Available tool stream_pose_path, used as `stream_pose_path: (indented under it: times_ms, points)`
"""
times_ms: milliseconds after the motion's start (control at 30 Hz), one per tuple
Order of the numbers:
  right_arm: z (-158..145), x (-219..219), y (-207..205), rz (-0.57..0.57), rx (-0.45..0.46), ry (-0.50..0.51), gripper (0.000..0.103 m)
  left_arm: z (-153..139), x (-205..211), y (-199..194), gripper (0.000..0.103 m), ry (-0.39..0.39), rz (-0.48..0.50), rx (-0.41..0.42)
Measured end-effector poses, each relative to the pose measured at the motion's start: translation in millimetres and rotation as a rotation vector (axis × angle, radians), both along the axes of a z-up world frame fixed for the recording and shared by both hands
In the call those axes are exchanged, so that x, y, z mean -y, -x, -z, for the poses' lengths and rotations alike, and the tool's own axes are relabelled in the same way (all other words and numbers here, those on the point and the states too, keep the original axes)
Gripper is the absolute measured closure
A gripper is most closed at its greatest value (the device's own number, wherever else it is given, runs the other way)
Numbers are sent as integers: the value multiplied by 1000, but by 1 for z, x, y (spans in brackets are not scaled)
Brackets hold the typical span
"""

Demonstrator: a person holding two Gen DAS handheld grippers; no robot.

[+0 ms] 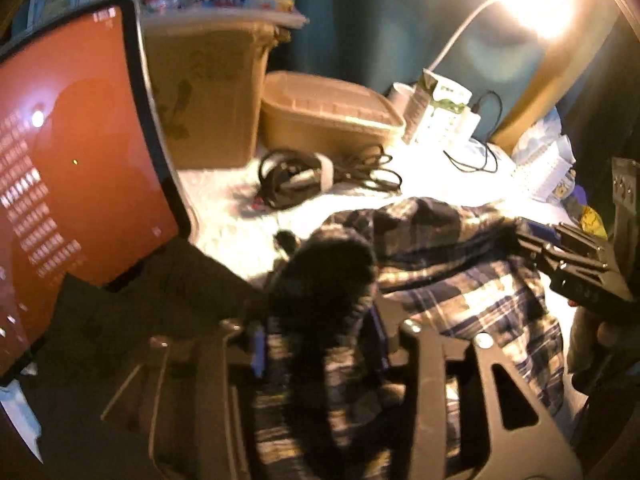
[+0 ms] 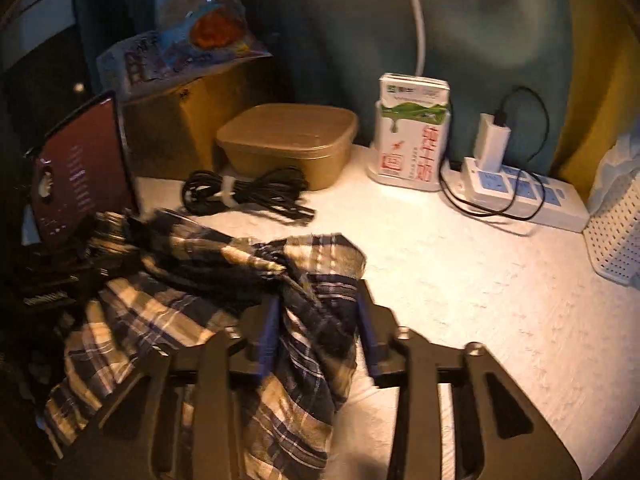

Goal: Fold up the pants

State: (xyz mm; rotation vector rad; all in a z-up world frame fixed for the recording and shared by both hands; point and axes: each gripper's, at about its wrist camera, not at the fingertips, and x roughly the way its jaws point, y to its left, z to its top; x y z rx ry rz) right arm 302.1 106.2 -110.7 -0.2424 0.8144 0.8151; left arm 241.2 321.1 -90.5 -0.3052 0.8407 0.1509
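The plaid pants [image 1: 460, 280] are bunched and lifted over the white table [image 2: 480, 280]. My left gripper [image 1: 320, 340] is shut on a thick fold of the pants, which hangs between its blue-padded fingers [image 1: 258, 344]. My right gripper [image 2: 318, 328] is shut on another bunch of the pants [image 2: 192, 304], with cloth draped between and below its fingers [image 2: 270, 332]. In the left wrist view the right gripper [image 1: 532, 236] shows at the right edge, biting the fabric. In the right wrist view the left gripper [image 2: 104, 232] shows dimly at the left, on the pants.
A tablet with a red screen [image 1: 76, 152] stands at the left. Behind are a cardboard box [image 2: 172, 128], a brown lidded container [image 2: 288, 140], a coiled black cable [image 2: 244, 194], a milk carton [image 2: 412, 132], a power strip with a charger [image 2: 520, 188] and a white basket [image 2: 616, 232].
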Motion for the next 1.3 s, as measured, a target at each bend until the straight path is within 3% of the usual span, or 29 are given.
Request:
stream_pose_path:
  times_ms: [133,300,500,633,867,1100,1300]
  points:
    - [-5,10,-3,27,21,5,39,-16,7,2,56,-52,2,25]
    - [-19,32,5,48,44,-6,27,-43,12,26,29,-93,-61,126]
    - [-35,60,22,65,64,-11,24,-64,5,61,16,-117,-196,186]
    - [-50,83,39,72,94,-29,24,-71,29,78,14,-138,-159,210]
    - [-74,132,76,83,156,-41,24,-62,111,112,13,-128,-69,274]
    - [-104,201,125,131,273,-47,24,-68,190,138,13,-188,-19,367]
    - [-131,257,164,201,364,-89,24,-78,232,149,13,-187,-14,380]
